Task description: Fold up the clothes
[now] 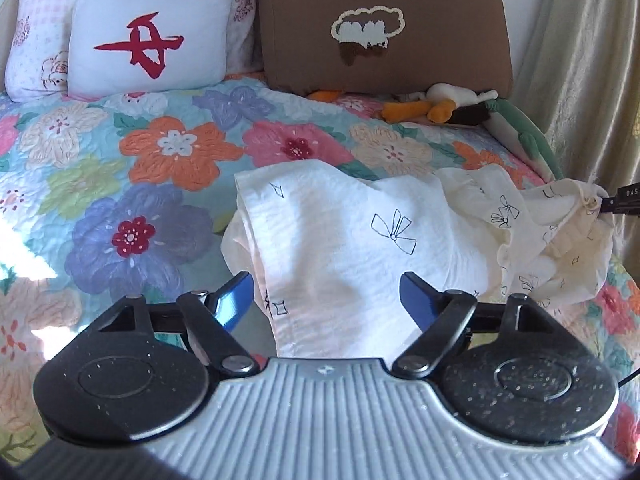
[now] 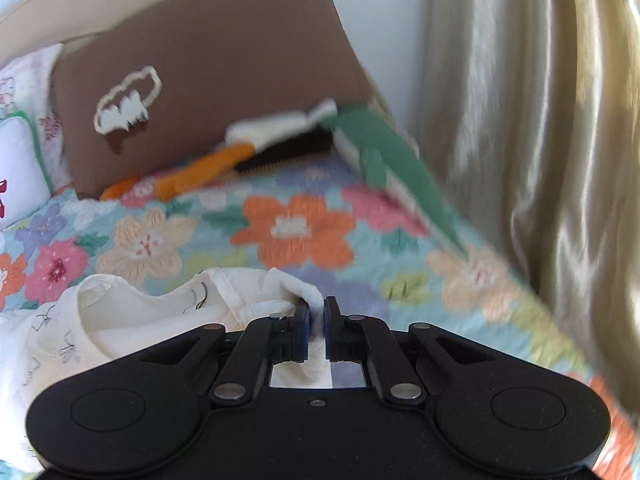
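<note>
- White cushion with a red mark at far left, leaning against a floral pillow.
- Floral quilt covers the bed.
- My left gripper: jaws spread wide, clamping nothing; cloth lies between and under the blue fingers.
- White garment with bow prints is rumpled mid-quilt, stretching to the right.
- Brown cushion behind it, plush toys at its base.
- My right gripper: nearly closed, pinching a corner of the garment.
- Beige curtain far right.
</note>
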Motion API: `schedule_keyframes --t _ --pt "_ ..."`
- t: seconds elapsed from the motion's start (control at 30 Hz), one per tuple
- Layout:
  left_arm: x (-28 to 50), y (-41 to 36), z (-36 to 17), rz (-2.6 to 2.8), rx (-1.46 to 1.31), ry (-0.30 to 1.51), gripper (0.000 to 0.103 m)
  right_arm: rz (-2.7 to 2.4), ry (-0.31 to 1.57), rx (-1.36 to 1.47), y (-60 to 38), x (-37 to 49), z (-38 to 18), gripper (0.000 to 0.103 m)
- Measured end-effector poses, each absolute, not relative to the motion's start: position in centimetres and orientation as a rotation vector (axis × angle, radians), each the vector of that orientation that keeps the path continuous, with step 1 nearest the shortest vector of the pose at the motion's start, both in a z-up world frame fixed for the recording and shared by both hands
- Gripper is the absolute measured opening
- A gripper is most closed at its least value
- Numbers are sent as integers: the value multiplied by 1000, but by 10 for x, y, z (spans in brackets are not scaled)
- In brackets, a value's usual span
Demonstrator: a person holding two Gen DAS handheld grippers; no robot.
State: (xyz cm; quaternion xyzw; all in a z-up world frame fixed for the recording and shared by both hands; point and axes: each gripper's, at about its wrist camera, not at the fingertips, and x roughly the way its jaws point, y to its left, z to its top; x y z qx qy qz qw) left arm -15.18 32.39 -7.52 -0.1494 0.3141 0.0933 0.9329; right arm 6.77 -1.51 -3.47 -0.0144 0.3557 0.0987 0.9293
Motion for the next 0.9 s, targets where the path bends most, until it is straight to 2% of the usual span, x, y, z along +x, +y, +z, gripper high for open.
schedule_keyframes --t 0.03,0.1,0.13,0.17,0.3,0.37,0.4,0.43,0.5,0.63,0.73,0.83,0.9 --pt "-150 324 -78 192 -314 657 80 202 768 -3 -16 70 -40 16" --pt "-147 327 -84 193 -334 684 81 215 797 25 -14 66 -43 31" --pt "-146 329 -86 198 -348 692 81 226 800 33 -11 63 -42 45" --pt "-145 331 -88 203 -363 699 81 246 799 39 -9 58 -40 55" --pt "-140 342 -95 196 -461 735 84 415 806 75 7 41 -35 63" --pt "-138 348 -98 172 -520 727 81 540 852 97 21 35 -39 65" --pt "-136 350 -97 171 -519 713 63 605 888 107 29 33 -43 66" --pt "-131 350 -94 169 -487 707 32 667 935 127 38 32 -49 66" --pt "-121 348 -84 141 -391 695 8 756 1028 182 56 32 -62 66" --pt "-107 342 -61 106 -274 634 6 840 1175 330 88 35 -94 68" --pt "-100 344 -54 101 -293 602 6 845 1192 363 104 37 -107 69" --pt "-99 351 -53 95 -330 577 5 860 1187 412 116 48 -114 74" --pt "-100 355 -54 89 -348 562 5 898 1195 444 128 58 -120 73"
